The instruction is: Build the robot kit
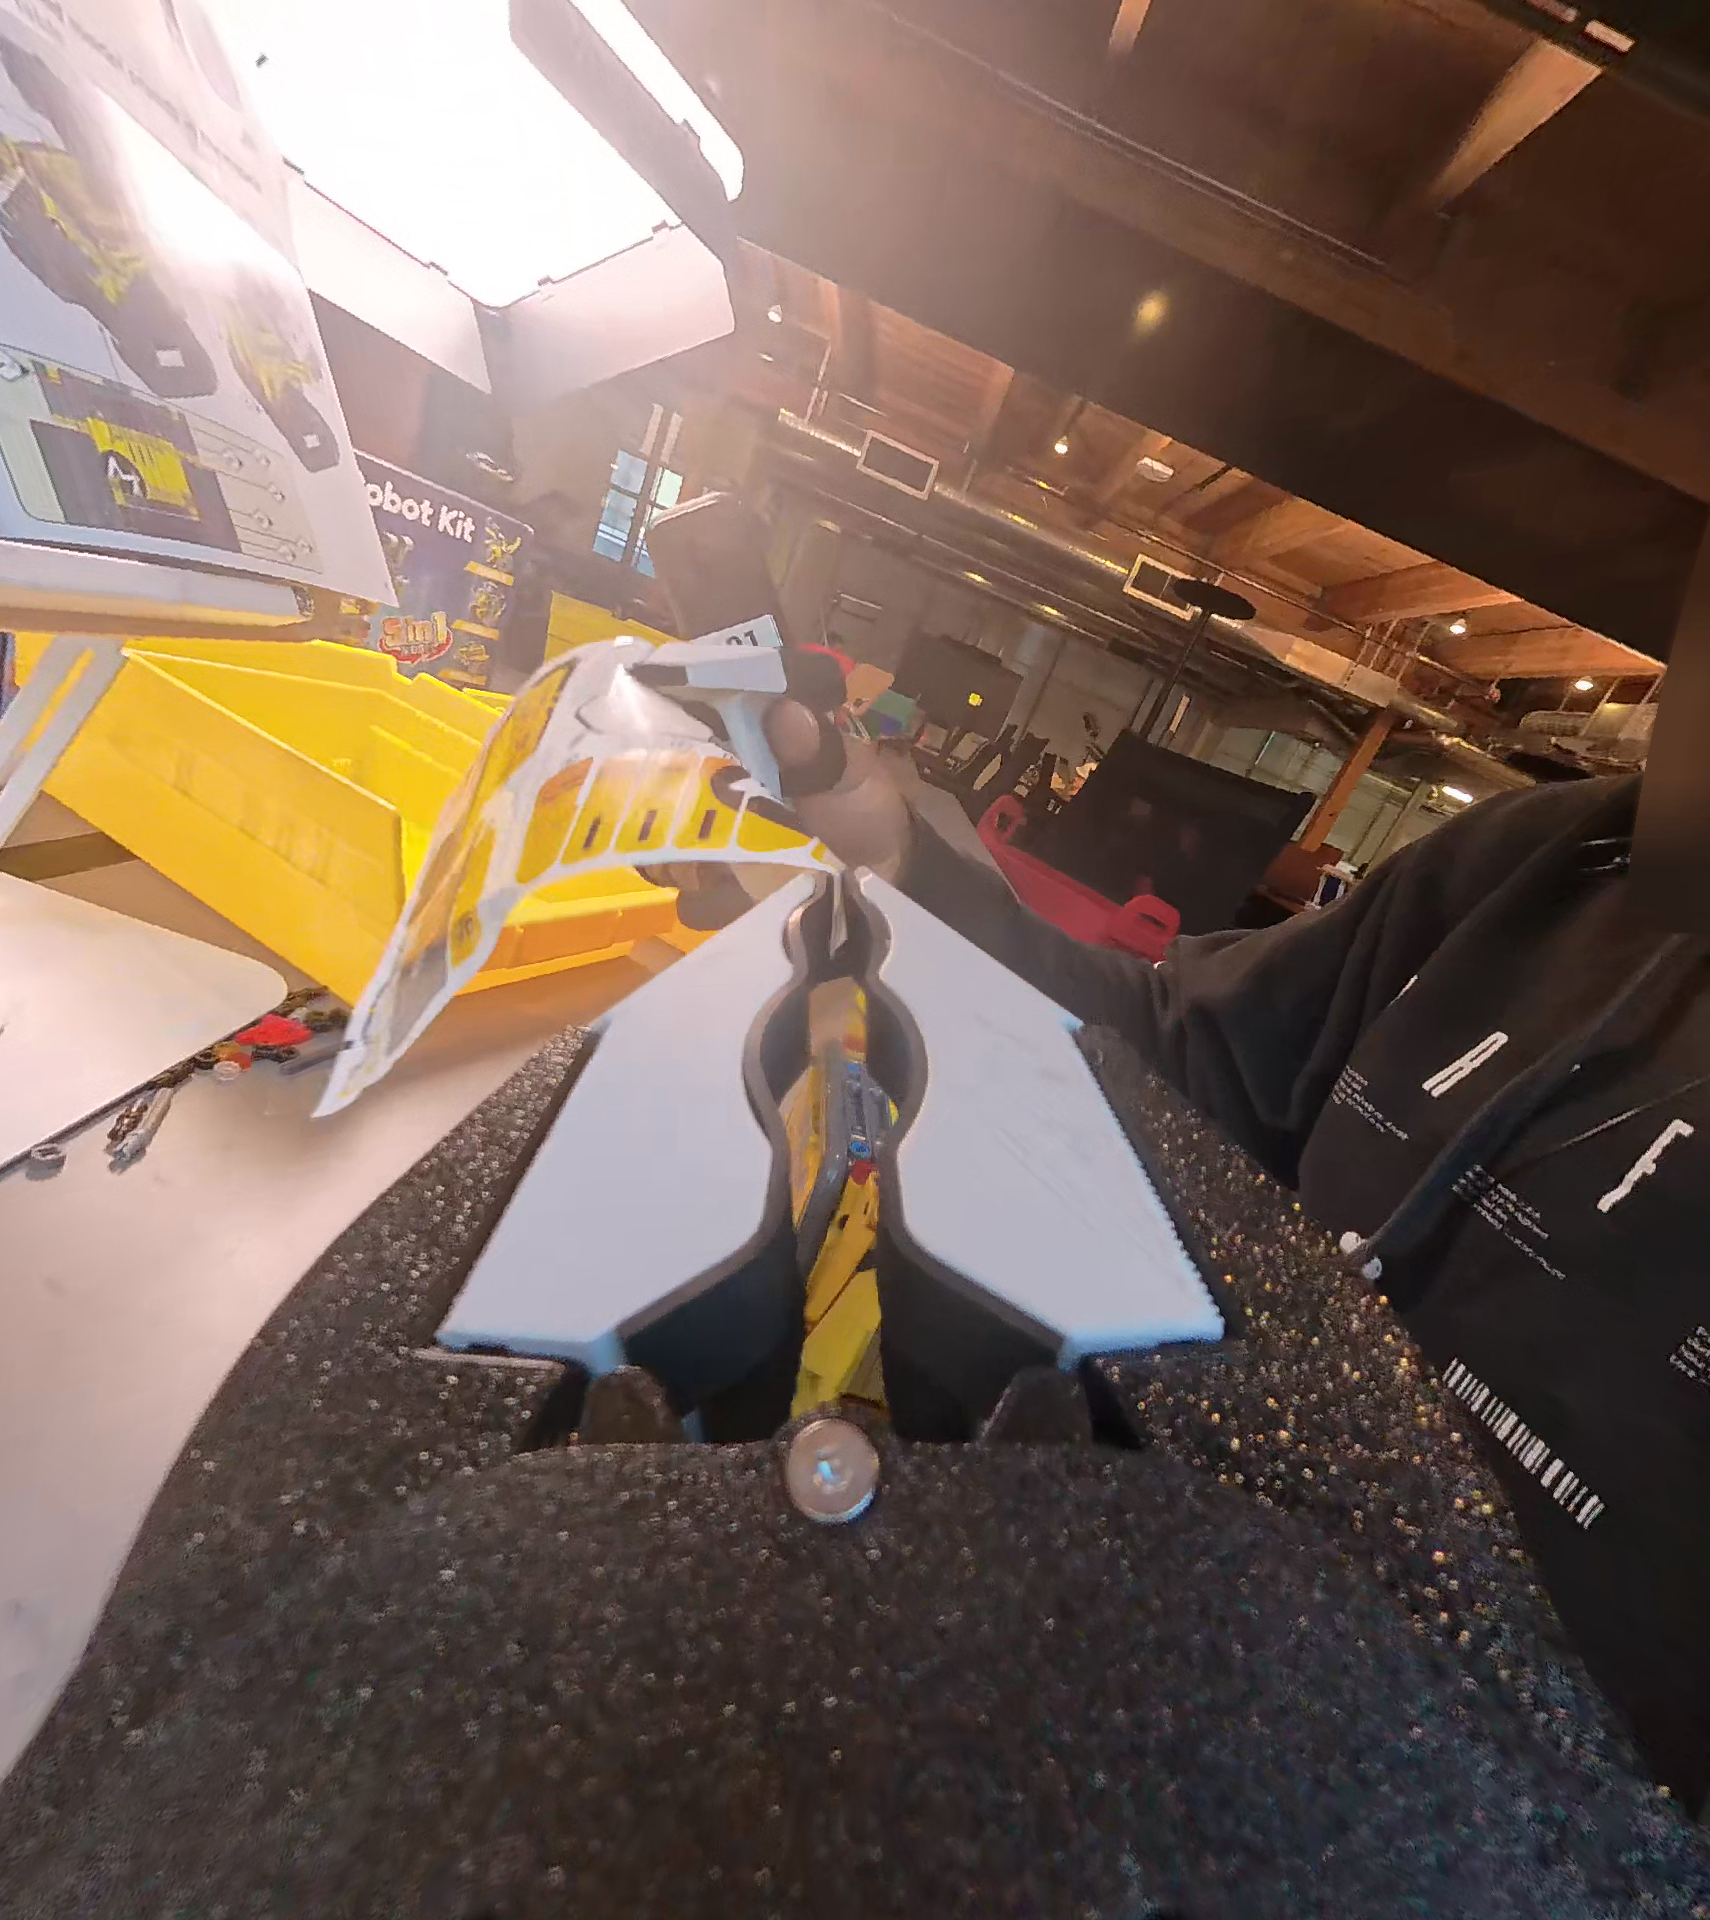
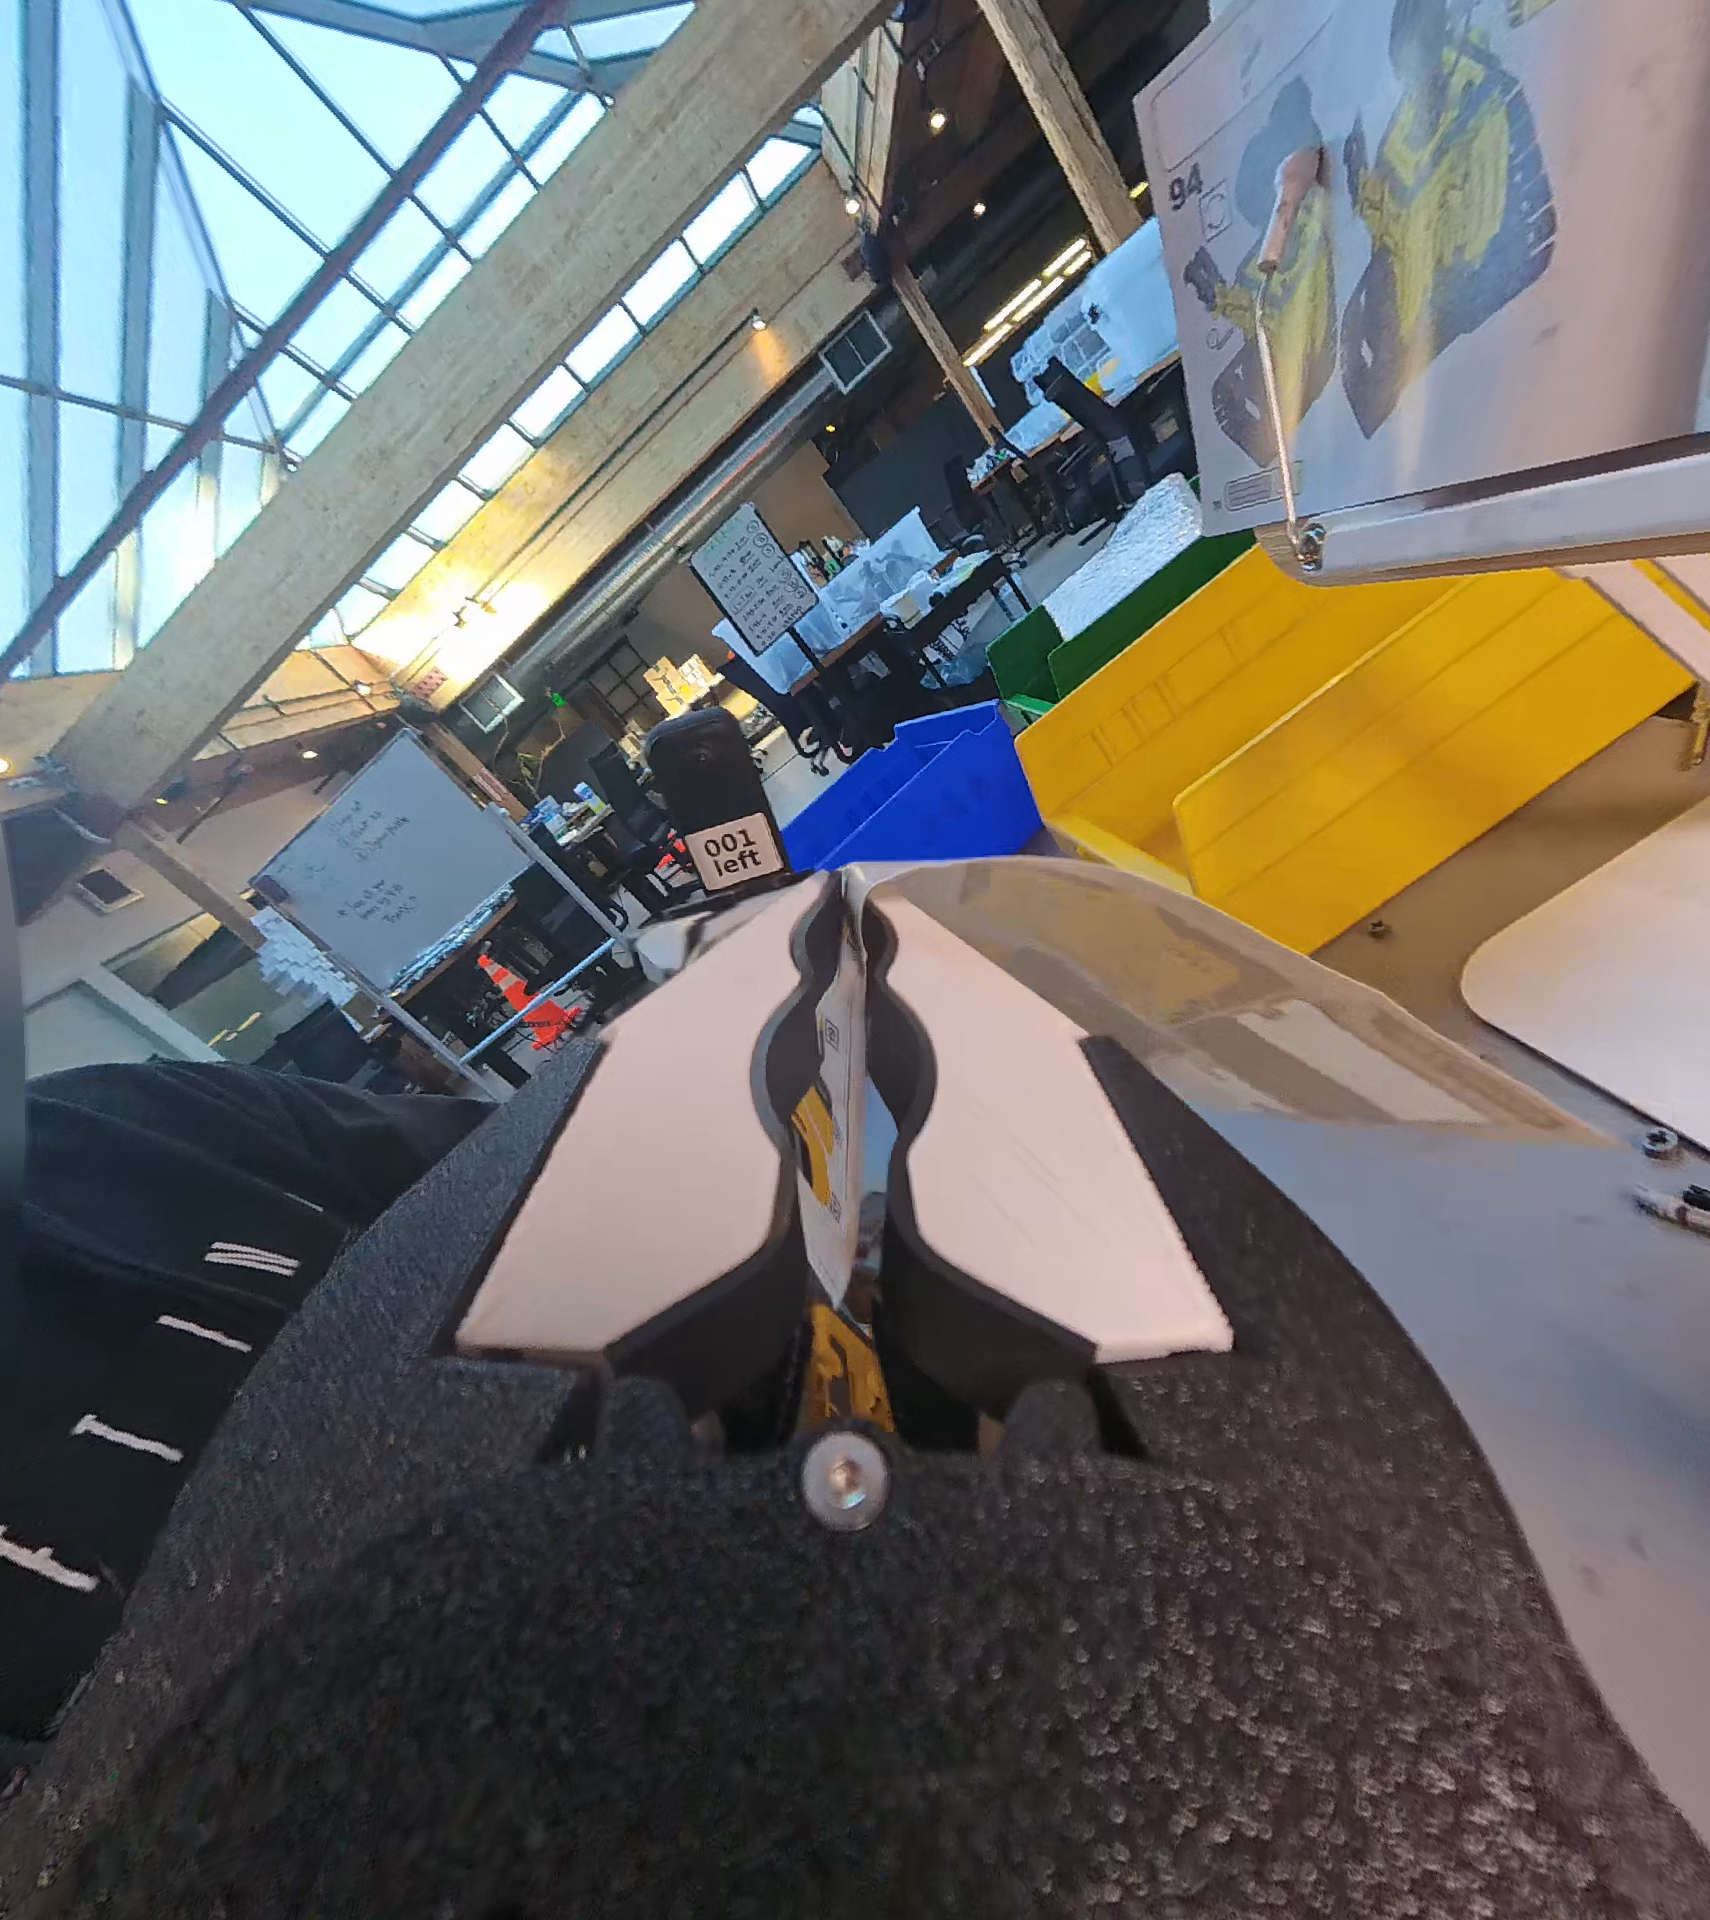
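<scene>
A glossy sticker sheet (image 1: 560, 831) with yellow and white stickers hangs curved in the air between both grippers. My left gripper (image 1: 835, 914) is shut on one edge of it, and the sheet runs back between its fingers. The right gripper (image 1: 653, 673) shows farther off in the left wrist view, pinching the sheet's far end, with a hand behind it. In the right wrist view my right gripper (image 2: 846, 904) is shut on the sheet (image 2: 1194, 997), which bends away to the right. The left gripper's black body (image 2: 716, 800) stands just beyond my fingertips.
Yellow bins (image 1: 238, 769) (image 2: 1350, 748) stand on the grey table (image 1: 103, 1351), with a blue bin (image 2: 913, 790) beside them. An instruction booklet on a white stand (image 1: 124, 312) (image 2: 1402, 260) overhangs the table. Small loose parts (image 1: 259, 1039) lie by the stand's base. A person's black sleeve (image 1: 1350, 987) is at the right. My right fingertips sit around 10 cm from my left ones.
</scene>
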The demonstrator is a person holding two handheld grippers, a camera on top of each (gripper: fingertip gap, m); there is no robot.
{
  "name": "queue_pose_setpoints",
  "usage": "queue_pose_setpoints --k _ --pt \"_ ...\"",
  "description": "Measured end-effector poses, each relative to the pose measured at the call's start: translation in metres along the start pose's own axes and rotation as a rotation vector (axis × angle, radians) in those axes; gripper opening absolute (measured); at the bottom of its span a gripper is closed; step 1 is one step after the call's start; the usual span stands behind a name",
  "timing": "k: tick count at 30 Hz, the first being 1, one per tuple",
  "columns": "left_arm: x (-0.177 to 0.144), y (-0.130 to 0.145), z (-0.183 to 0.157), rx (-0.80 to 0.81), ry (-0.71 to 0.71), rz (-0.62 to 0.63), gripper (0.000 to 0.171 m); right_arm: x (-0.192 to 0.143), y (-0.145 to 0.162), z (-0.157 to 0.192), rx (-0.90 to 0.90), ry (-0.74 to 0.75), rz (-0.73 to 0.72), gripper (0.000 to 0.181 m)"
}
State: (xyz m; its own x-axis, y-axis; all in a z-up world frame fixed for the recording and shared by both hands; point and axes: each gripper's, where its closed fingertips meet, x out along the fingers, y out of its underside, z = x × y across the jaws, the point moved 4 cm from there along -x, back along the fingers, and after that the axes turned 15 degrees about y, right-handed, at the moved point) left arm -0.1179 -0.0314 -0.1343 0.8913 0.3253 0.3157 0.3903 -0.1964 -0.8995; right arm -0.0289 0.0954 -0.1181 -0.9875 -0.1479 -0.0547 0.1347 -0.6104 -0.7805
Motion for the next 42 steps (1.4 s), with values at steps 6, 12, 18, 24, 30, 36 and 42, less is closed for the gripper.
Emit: queue_pose_setpoints --k 6,12,18,24,30,36,42 --pt "0.002 -0.001 -0.003 -0.033 0.039 -0.034 0.002 -0.002 0.0 0.016 -0.004 -0.115 0.004 0.0" --pt "0.005 0.0 -0.008 0.007 0.053 -0.001 0.0 0.0 0.002 0.009 -0.015 -0.07 0.013 0.002" --pt "0.006 -0.002 -0.01 0.035 0.042 0.006 0.0 -0.002 -0.001 0.008 -0.009 -0.068 -0.002 0.0" --pt "0.009 -0.002 -0.018 0.063 0.091 -0.008 0.0 0.002 0.007 0.009 -0.028 -0.073 0.036 0.0" --pt "0.009 -0.002 -0.018 0.057 0.1 -0.017 0.0 0.001 0.01 0.017 -0.011 -0.173 0.043 0.0" --pt "0.01 -0.003 -0.02 0.098 0.088 -0.014 0.0 0.009 0.023 0.009 -0.038 -0.112 0.105 0.0" --pt "0.012 -0.002 -0.022 0.133 0.079 -0.01 0.0 0.011 0.035 0.006 -0.103 -0.091 0.174 0.0"
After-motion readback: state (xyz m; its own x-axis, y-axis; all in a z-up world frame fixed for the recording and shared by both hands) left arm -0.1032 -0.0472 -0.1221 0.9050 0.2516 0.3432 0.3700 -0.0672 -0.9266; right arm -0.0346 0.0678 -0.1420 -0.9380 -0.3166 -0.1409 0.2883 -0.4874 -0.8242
